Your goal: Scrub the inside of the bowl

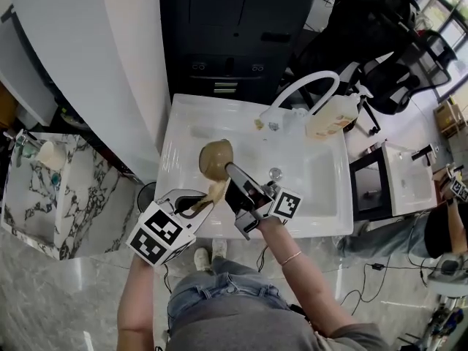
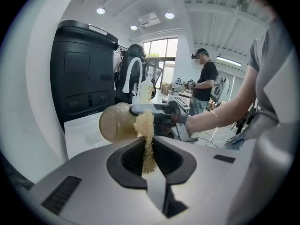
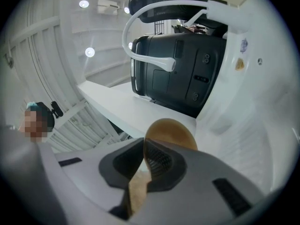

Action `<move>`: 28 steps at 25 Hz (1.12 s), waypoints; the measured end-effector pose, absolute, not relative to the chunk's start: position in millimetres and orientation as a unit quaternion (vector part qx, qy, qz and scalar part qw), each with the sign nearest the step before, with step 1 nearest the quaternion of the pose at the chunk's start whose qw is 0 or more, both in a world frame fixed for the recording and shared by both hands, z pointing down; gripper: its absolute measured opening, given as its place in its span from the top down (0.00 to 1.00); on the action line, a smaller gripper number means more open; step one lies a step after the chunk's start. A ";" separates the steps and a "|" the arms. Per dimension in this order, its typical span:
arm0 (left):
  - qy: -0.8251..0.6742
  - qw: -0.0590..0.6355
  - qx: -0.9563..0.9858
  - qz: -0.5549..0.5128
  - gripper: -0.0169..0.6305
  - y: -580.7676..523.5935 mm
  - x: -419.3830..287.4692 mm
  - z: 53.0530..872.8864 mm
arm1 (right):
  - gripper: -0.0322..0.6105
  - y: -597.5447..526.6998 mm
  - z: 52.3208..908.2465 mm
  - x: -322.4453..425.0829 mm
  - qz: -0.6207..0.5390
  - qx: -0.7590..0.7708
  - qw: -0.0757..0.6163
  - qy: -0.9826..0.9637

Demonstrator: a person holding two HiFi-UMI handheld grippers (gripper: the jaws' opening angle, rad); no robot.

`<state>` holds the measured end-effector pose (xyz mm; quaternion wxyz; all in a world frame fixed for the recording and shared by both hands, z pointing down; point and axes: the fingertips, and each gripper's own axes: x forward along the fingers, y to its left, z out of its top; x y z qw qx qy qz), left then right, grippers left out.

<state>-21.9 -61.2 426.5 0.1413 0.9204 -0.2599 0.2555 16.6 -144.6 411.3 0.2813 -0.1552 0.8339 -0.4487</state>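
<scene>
Bright workroom, black and white.
A tall black cabinet (image 1: 230,35) stands beside a curved white wall (image 1: 95,50); marble-patterned counter (image 1: 44,196) at left, black office chair (image 1: 380,42) (upper right), glossy grey floor (image 1: 88,298), recessed ceiling lights (image 2: 101,11), window (image 2: 159,55).

**A:** Your bowl (image 1: 216,158) was a plain tan, and the scrubber (image 1: 217,191) was a paler straw yellow.

**B:** Your left gripper (image 2: 149,146) and right gripper (image 3: 143,156) were both light grey with black pads. Their cubes were patterned in black and white squares.

**A:** The sink (image 1: 322,189) and faucet (image 1: 274,115) were white, and the bottle (image 1: 333,119) was cream.

**B:** The counter (image 1: 95,203) was white marble with dark veins. Your jeans (image 1: 212,287) were faded blue.
</scene>
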 end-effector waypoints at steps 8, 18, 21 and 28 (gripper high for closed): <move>-0.368 0.078 0.900 0.221 0.90 -91.5 -68.2 380.2 | 0.92 -137.3 423.4 27.6 -0.456 -0.179 0.267 0.830; -0.432 0.084 0.863 0.248 0.90 -159.1 -76.8 424.9 | 0.92 -120.5 408.3 35.1 -0.427 -0.150 0.261 0.852; -0.420 0.110 0.865 0.251 0.90 -166.4 -70.6 441.1 | 0.92 -115.6 404.6 33.8 -0.416 -0.142 0.240 0.865; -0.368 0.111 0.888 0.251 0.90 -164.3 -42.5 440.1 | 0.92 -115.8 407.2 32.0 -0.405 -0.137 0.212 0.879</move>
